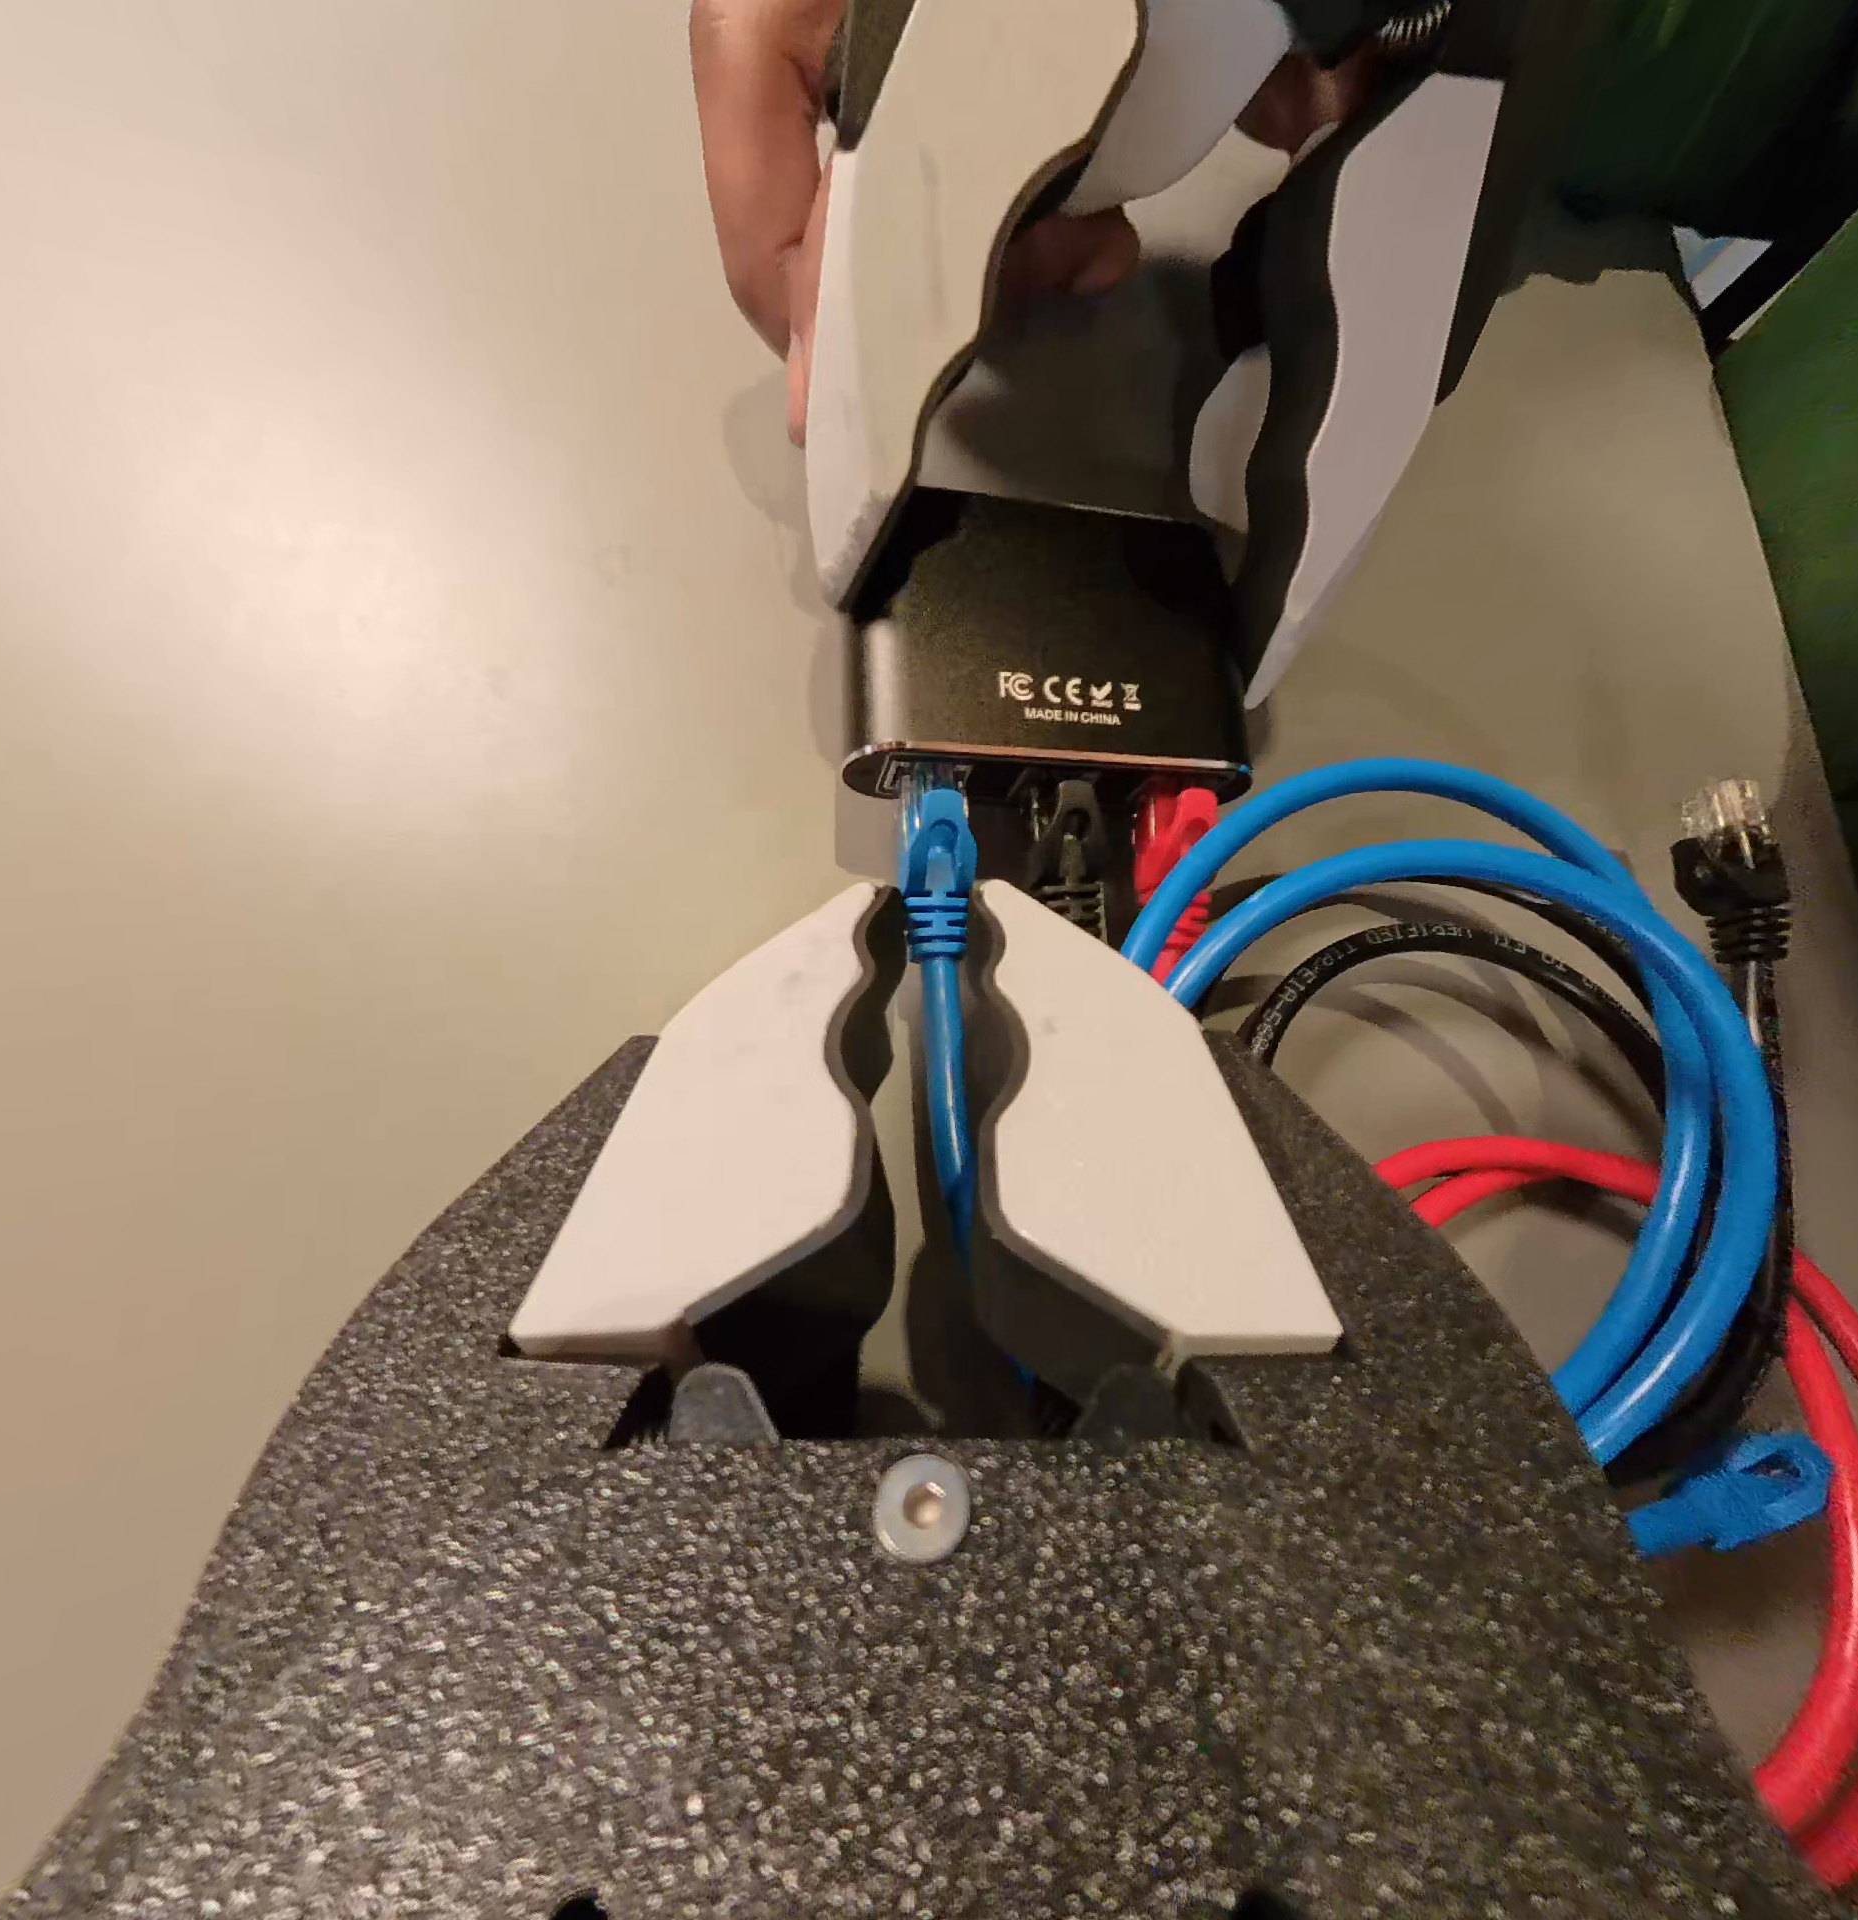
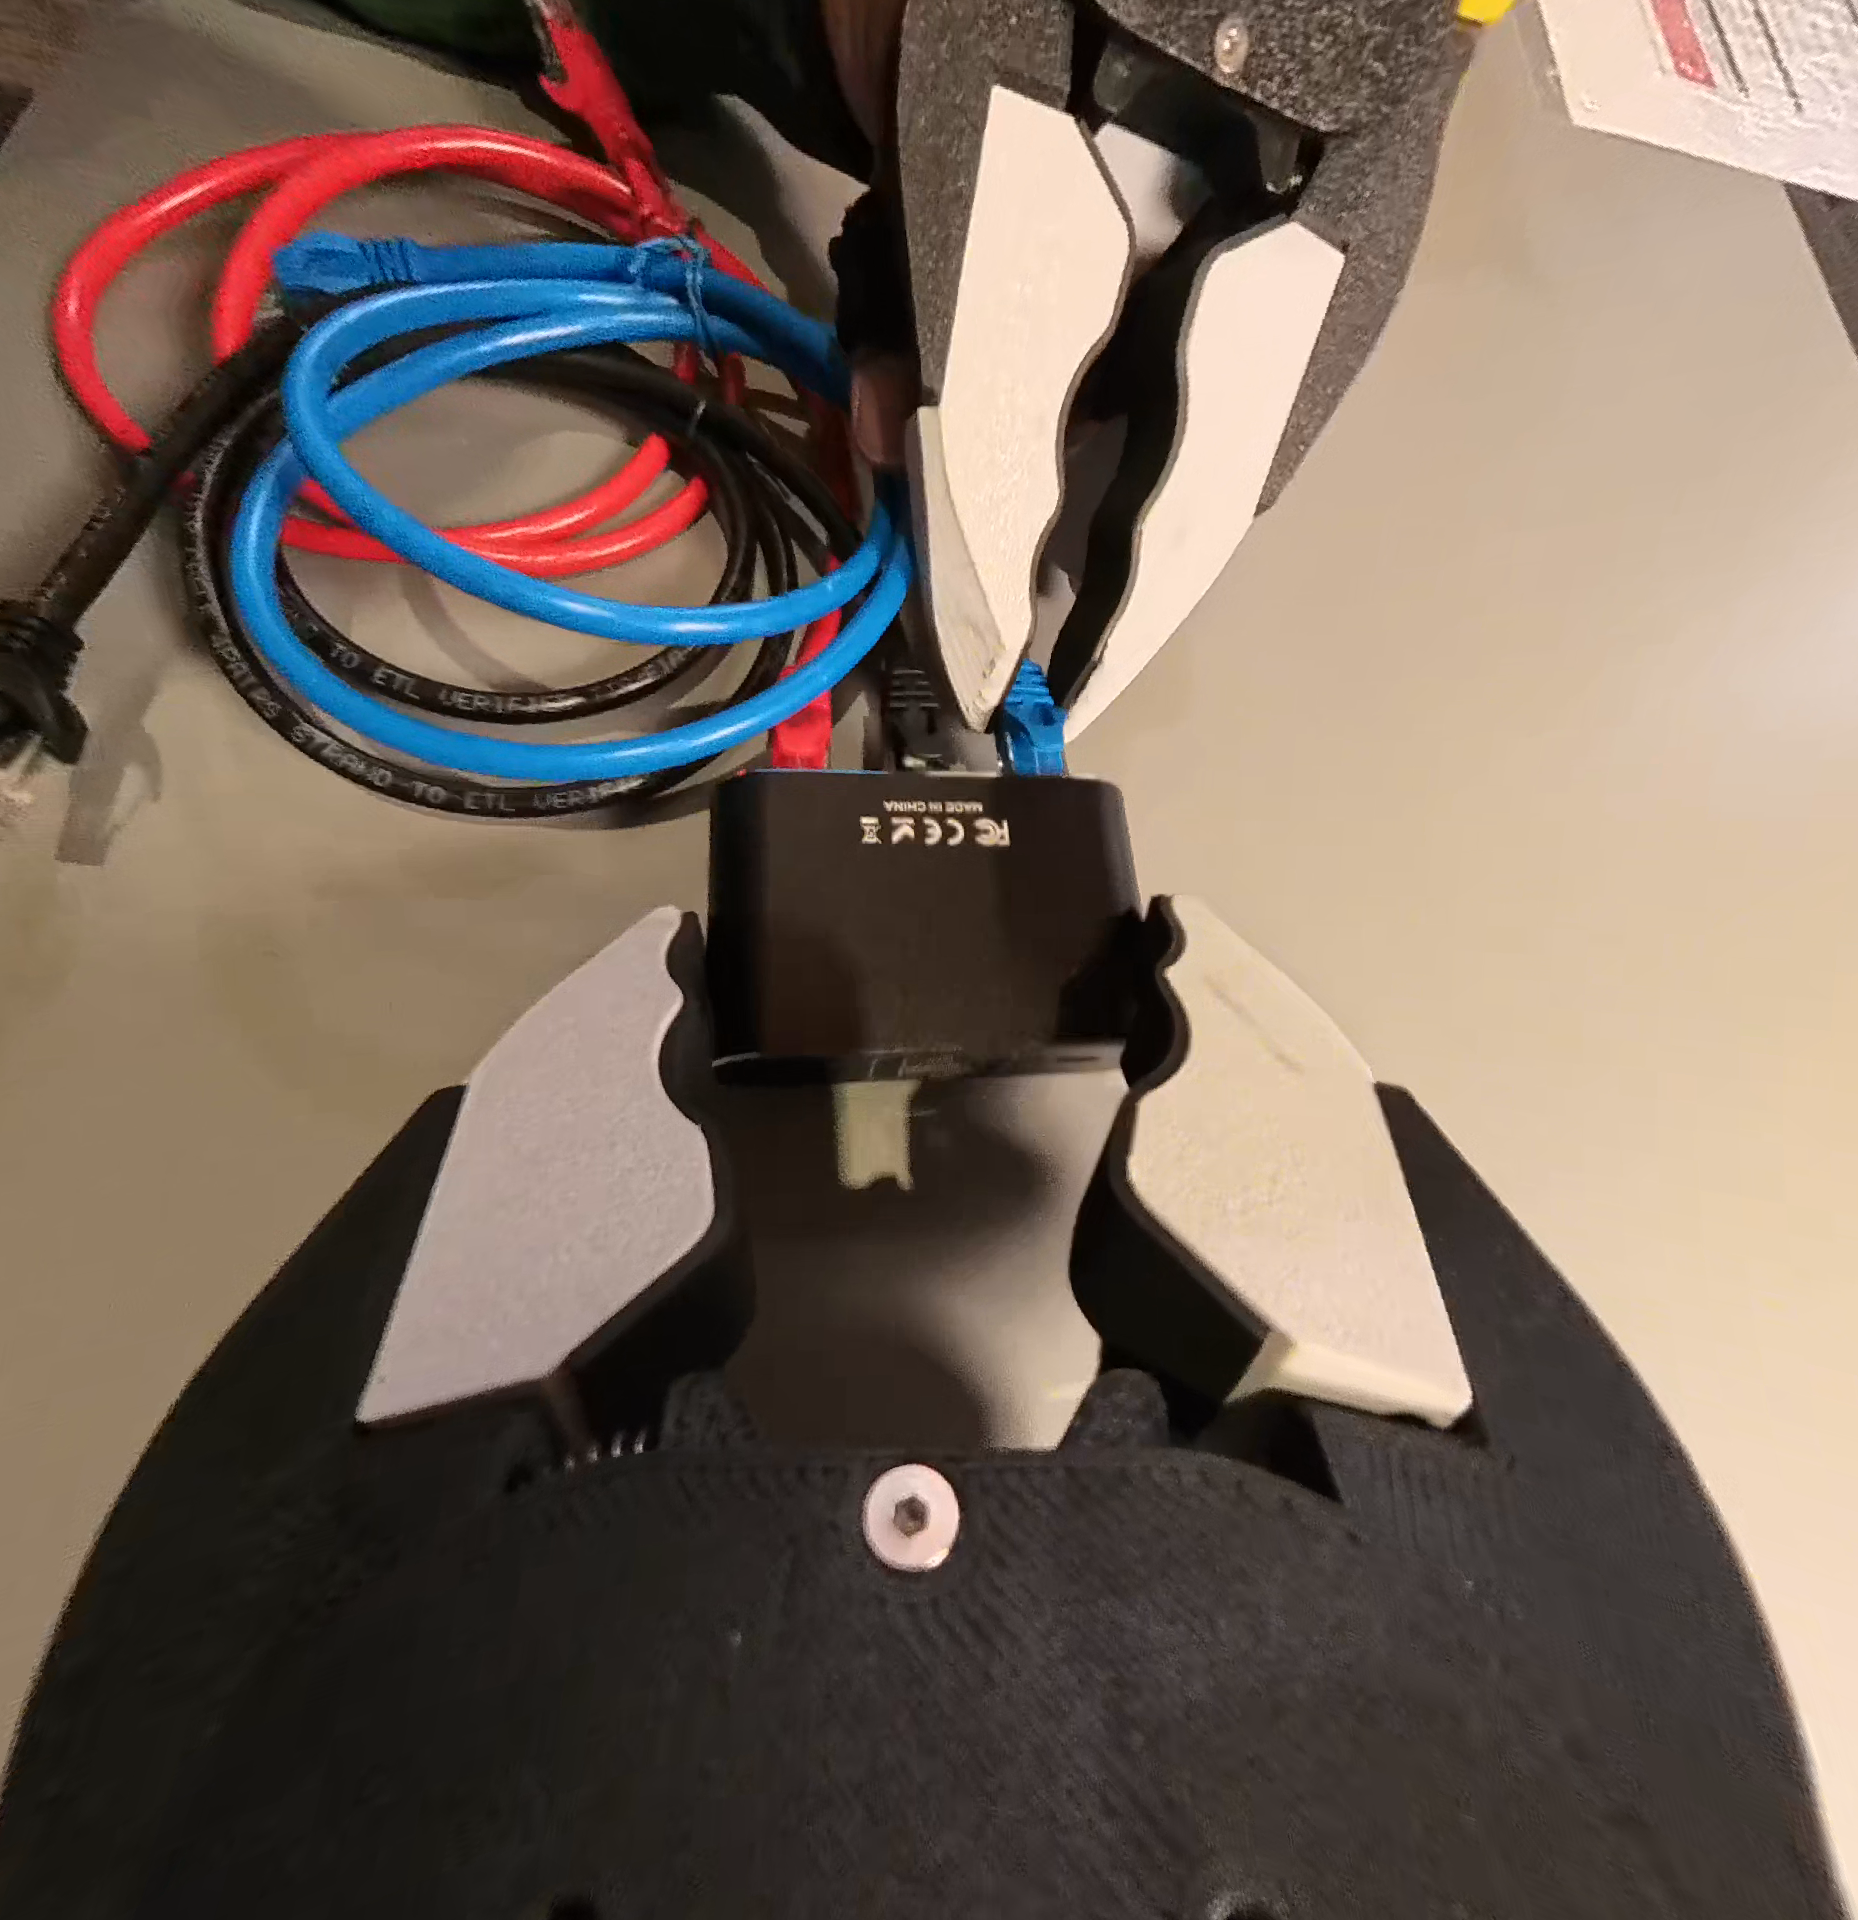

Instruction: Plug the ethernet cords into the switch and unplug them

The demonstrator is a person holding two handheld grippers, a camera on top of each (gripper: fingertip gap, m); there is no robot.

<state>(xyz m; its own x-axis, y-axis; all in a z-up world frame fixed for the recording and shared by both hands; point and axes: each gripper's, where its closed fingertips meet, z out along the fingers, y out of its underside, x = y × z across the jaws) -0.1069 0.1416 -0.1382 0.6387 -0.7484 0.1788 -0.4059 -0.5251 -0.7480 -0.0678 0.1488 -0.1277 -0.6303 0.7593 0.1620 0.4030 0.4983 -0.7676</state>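
Observation:
The black switch [image 1: 1050, 644] lies on the beige table. My right gripper [image 2: 920, 925] is shut on the switch's [image 2: 914, 914] two sides. It also shows at the top of the left wrist view [image 1: 1101, 582]. My left gripper [image 1: 930, 914] is shut on the boot of the blue cord's plug [image 1: 940, 852], whose clear tip sits in the switch's leftmost port. The left gripper [image 2: 1031, 701] shows pinching that blue plug [image 2: 1034, 727] in the right wrist view too. A black plug [image 1: 1065, 831] sits in the middle port and a red plug [image 1: 1174, 831] in the right port.
Coiled blue [image 1: 1673, 1039], red [image 1: 1818, 1455] and black [image 2: 489, 707] cords lie beside the switch. A loose black plug [image 1: 1730, 842] and a loose blue plug [image 1: 1725, 1496] rest on the table. A green object [image 1: 1818, 520] stands at the table's edge. A white sheet [image 2: 1735, 83] lies at the far corner. Spacing between my two grippers at the tips: around 5 centimeters.

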